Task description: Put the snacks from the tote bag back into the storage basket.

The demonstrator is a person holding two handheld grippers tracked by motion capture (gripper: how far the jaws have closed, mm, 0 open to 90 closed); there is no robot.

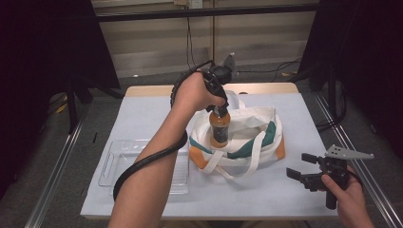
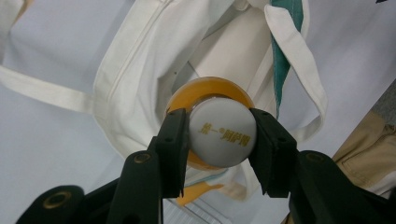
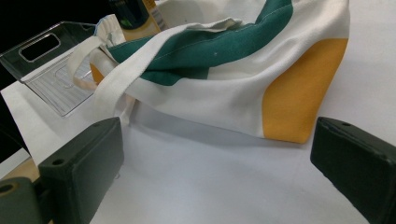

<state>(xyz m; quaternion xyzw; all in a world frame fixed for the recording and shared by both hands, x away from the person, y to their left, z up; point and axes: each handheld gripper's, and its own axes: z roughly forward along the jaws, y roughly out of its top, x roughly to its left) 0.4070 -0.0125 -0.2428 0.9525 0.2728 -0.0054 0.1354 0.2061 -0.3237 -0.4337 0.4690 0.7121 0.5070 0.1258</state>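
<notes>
An orange drink bottle point(image 1: 219, 129) with a white cap point(image 2: 223, 132) hangs upright over the open mouth of a white canvas tote bag point(image 1: 247, 137) that has green and orange patches. My left gripper point(image 1: 219, 110) points straight down and is shut on the bottle's cap, one black jaw on each side. In the left gripper view the bag point(image 2: 140, 74) lies open below the bottle point(image 2: 210, 88). My right gripper point(image 1: 300, 169) rests open near the table's right front edge, jaws toward the bag point(image 3: 243, 79), nothing between them.
A clear plastic tray point(image 1: 124, 164) sits left of the bag; its handle end point(image 3: 44, 53) appears in the right gripper view. A white sheet point(image 1: 152, 111) covers the table. The bag's straps point(image 1: 223, 166) trail toward the front. Dark curtains flank both sides.
</notes>
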